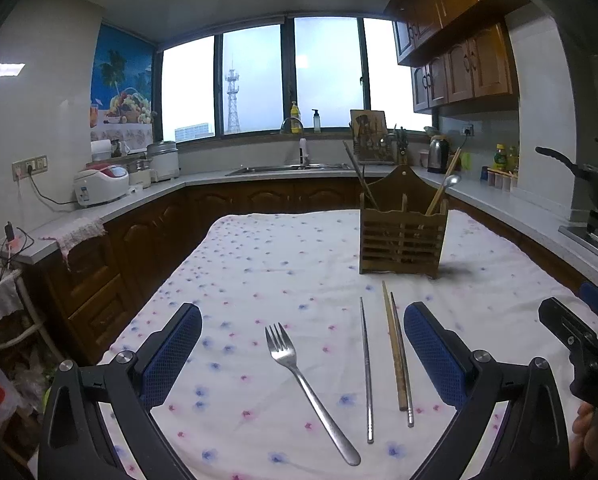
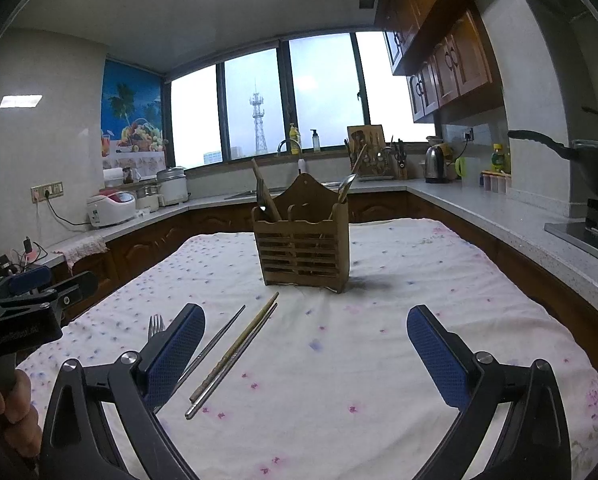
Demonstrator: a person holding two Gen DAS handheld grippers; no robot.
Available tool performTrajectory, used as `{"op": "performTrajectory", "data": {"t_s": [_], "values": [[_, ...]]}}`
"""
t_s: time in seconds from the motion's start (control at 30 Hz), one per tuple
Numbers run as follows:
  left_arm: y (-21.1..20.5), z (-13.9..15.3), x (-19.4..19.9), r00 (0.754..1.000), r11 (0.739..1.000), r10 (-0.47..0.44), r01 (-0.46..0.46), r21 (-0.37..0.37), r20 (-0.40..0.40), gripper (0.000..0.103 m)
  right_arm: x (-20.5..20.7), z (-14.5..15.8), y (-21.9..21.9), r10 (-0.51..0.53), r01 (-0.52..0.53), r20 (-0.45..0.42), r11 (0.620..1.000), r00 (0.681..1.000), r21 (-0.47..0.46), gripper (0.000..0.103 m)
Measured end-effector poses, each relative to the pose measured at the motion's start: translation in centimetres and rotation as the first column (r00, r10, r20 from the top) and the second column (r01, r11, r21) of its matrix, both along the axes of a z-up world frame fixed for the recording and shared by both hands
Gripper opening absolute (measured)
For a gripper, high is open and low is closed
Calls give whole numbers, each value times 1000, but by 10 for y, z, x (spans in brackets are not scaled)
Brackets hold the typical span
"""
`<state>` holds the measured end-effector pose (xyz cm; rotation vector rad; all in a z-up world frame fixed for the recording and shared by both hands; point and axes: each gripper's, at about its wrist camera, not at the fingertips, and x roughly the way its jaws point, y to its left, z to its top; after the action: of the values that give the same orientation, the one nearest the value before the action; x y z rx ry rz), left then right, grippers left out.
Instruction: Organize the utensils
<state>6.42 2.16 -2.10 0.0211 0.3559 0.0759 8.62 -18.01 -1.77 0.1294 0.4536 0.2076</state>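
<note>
- Utensils, left wrist view: silver metal fork (image 1: 305, 384), one silver metal chopstick (image 1: 367, 372), then a tan wooden chopstick (image 1: 393, 346) touching a second metal chopstick (image 1: 402, 364), all flat on the white floral tablecloth (image 1: 259, 264) between the jaws.
- Left gripper (image 1: 303, 354): blue-padded jaws wide apart, holding nothing.
- Slatted brown wooden utensil caddy (image 1: 403, 236) stands upright beyond the jaws, off the right finger's tip; it holds a metal spoon (image 1: 451, 181) and chopsticks.
- Right wrist view: right gripper (image 2: 306, 350) jaws also wide apart, empty.
- Caddy (image 2: 305, 246) ahead, roughly centred between the jaws.
- Chopsticks (image 2: 235, 354) lie just inside the left finger; fork (image 2: 156, 326) partly hidden behind that finger.
- Left gripper (image 2: 39, 292) visible at the far left.
</note>
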Motion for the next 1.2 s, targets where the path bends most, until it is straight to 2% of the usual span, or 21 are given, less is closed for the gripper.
{"op": "performTrajectory", "data": {"t_s": [1.2], "values": [[-5, -7, -8, 1000, 1000, 5, -5, 2, 8, 102, -4, -5, -3, -7, 7, -9, 1000, 1000, 4, 102]]}}
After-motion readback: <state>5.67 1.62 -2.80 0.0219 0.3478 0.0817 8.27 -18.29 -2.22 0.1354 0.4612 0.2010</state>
